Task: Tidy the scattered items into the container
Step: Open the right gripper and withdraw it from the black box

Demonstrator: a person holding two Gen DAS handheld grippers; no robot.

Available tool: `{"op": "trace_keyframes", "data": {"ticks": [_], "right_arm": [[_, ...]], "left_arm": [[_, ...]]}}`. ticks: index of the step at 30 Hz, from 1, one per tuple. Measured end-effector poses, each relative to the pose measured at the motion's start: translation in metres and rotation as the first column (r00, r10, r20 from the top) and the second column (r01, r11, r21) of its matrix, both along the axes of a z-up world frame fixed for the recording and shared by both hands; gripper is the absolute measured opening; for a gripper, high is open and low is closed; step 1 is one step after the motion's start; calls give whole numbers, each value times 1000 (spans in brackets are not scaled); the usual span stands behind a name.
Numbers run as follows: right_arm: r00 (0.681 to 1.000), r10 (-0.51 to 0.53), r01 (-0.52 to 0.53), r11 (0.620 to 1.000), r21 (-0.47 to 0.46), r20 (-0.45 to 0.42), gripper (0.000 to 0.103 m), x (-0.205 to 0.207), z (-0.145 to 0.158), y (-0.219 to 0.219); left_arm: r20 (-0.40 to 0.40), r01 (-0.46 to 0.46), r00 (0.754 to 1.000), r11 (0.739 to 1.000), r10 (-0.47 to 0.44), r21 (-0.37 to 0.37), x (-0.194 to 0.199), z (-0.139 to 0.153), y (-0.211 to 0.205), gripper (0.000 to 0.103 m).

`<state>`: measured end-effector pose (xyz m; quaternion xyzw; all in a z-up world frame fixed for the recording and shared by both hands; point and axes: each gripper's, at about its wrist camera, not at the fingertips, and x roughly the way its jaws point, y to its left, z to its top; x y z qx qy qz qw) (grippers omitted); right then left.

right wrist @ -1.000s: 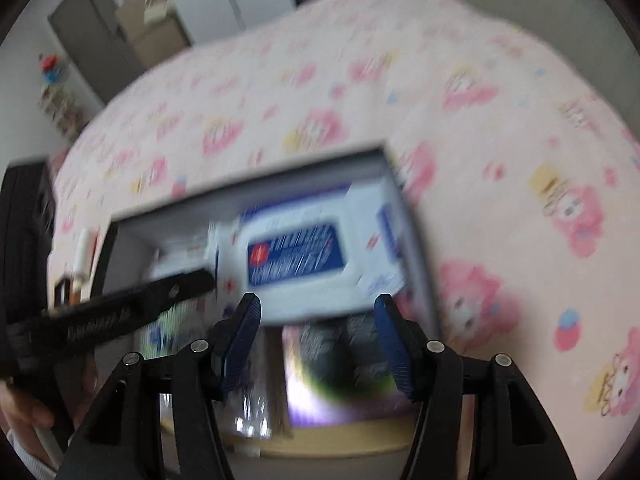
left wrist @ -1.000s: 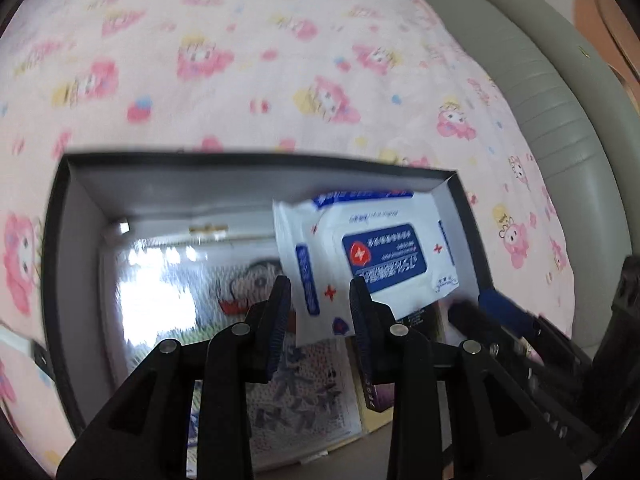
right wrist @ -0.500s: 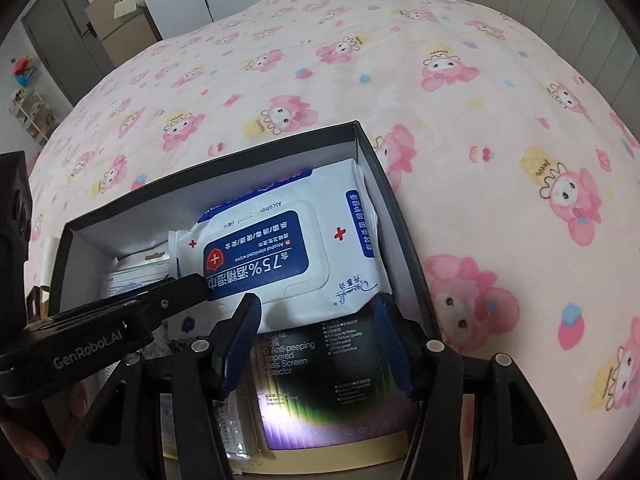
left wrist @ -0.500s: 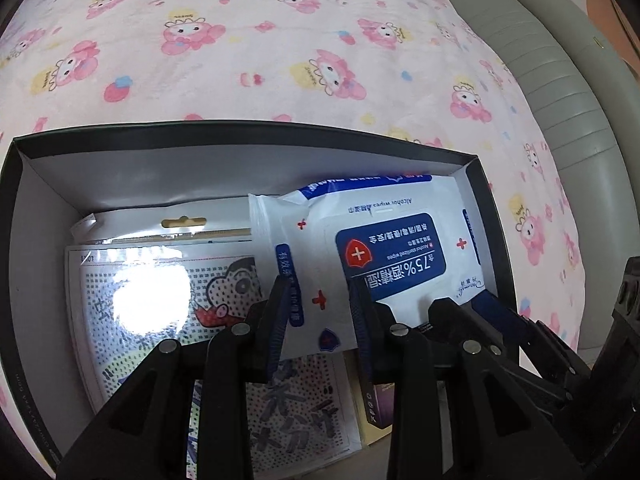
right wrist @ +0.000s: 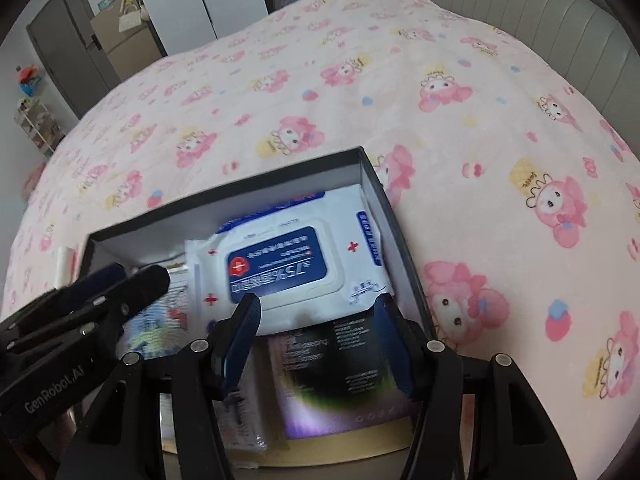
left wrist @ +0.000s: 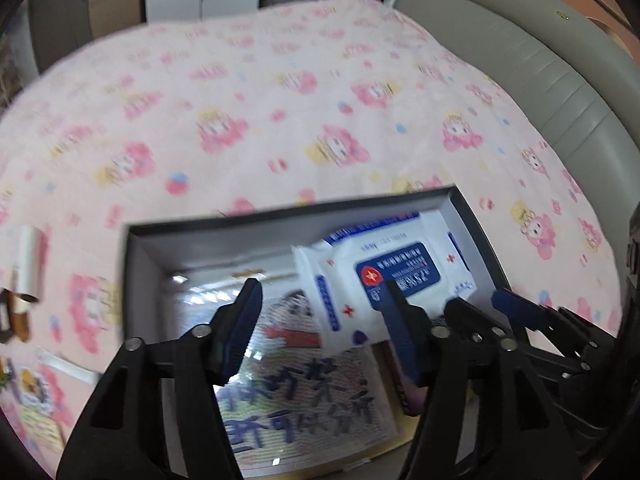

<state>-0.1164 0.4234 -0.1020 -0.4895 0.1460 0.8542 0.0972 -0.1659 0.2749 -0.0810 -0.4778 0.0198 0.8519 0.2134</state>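
A black box point(left wrist: 280, 216) with a grey inside point(right wrist: 224, 196) sits on the pink cartoon-print bed cover. A white and blue wet-wipes pack point(left wrist: 384, 276) point(right wrist: 280, 268) lies in its far right corner, on top of flat packets. My left gripper point(left wrist: 320, 296) hovers above the box with its jaws opening; the pack's near corner shows between the fingers, but the pads do not press on it. My right gripper point(right wrist: 316, 308) stands open over the box's near right part with nothing held. A cartoon-print packet point(left wrist: 304, 360) and a dark screen-protector box point(right wrist: 340, 380) lie under the pack.
Loose items lie on the cover left of the box: a white roll-like piece point(left wrist: 28, 264), a small dark and brown object point(left wrist: 12, 320) and a printed card point(left wrist: 36, 400). A grey padded headboard point(left wrist: 520, 60) borders the bed on the right. Furniture stands beyond the bed's far edge.
My left gripper's jaws have spread apart and let go of the wipes pack, which now rests in the box. The left gripper has lifted and tilted up. The right gripper has hardly moved.
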Motion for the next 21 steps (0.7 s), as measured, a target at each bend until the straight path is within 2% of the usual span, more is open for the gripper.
{"op": "trace_keyframes", "data": {"ticks": [2,4,6,11,12,13,16,21], "right_arm": [[999,16,-16,1000,-6,-29,58,6,9,-5],[998,26,-24,999,29,-58,60,12,19,-14],[996,35,-29,997,76,-81,60,17,29,-25],[989,61,-47,993,110,-132,60,30,51,-51],[987,67,-50,992,112,-147,63,35,55,-57],[985,71,-54,993,109,-158,70,39,57,-62],[978,79,-58,992,112,-191,74,56,67,-81],[965,86,-48,987,155,-246,75,83,89,-108]], "left_arm": [[-34,-10,999,1000,10,2,5,11,-8,72],[-71,-24,997,1000,24,6,12,22,-17,76],[-96,-34,995,999,35,10,22,31,-27,85],[-156,-59,986,998,60,15,45,54,-52,85],[-165,-61,984,998,62,14,50,59,-57,85],[-174,-61,983,998,62,13,55,64,-62,85],[-200,-66,977,998,67,8,71,76,-76,95],[-266,-78,961,997,77,5,104,101,-103,97]]}}
